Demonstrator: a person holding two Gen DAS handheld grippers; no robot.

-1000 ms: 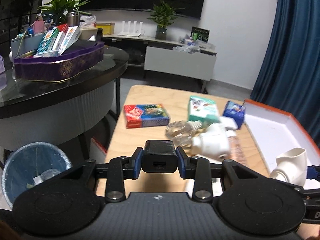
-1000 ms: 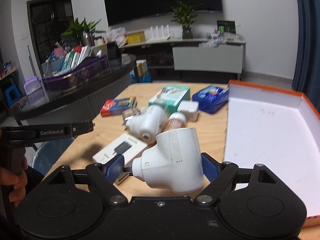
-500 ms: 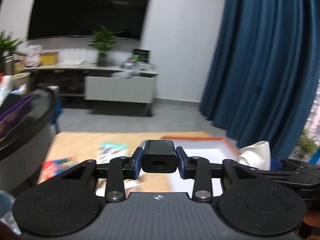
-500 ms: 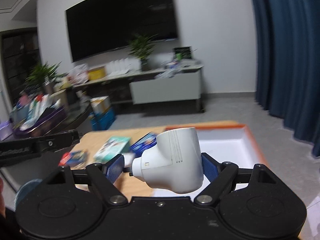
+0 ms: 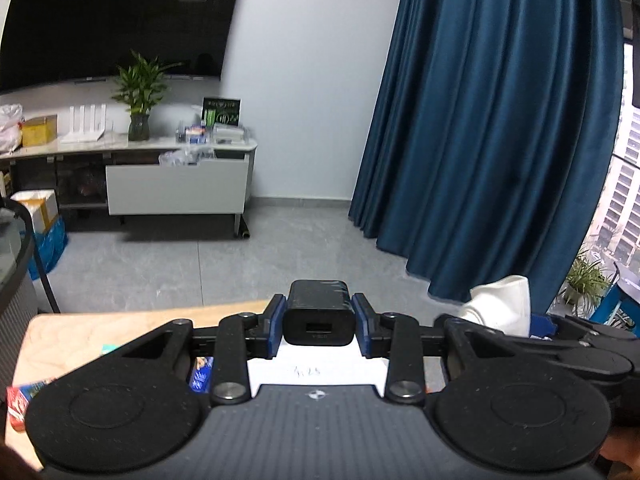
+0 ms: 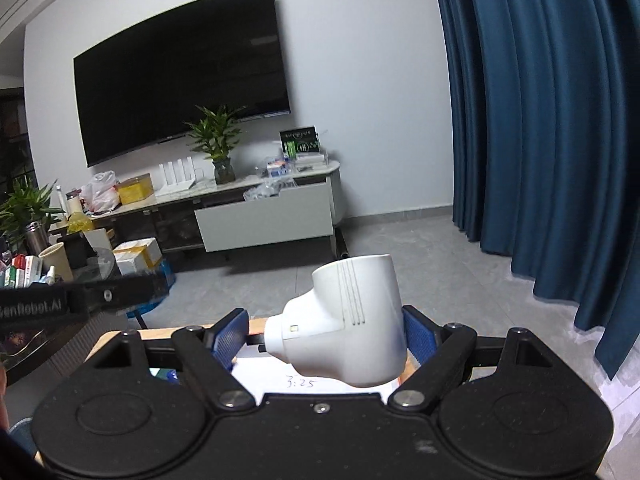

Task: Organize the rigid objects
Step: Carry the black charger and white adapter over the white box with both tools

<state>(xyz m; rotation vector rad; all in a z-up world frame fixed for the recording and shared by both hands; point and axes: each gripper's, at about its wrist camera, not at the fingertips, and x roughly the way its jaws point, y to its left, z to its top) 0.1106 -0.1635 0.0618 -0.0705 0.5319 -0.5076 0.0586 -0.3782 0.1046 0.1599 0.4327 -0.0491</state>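
My left tongs [image 5: 319, 330] are closed down tight on a black charger block [image 5: 319, 316], its blue pads pressing both sides and its USB port facing me, low in the middle of the left wrist view. My right tongs [image 6: 320, 338] are clamped on a white adapter plug [image 6: 344, 328], which sits tilted between the blue pads at the lower centre of the right wrist view; the same white plug shows at the lower right of the left wrist view. Both are held up off the wooden counter [image 5: 104, 332], whose pale top shows at the lower left. Just under each held thing lies the white floor of an orange-rimmed tray [image 6: 264, 376] with small handwriting on it. A red card box [image 5: 20, 402] lies at the far lower left edge of the counter. Beyond, a blue curtain [image 5: 492, 128] fills the right side and a dark television [image 6: 180, 96] hangs at the upper left.
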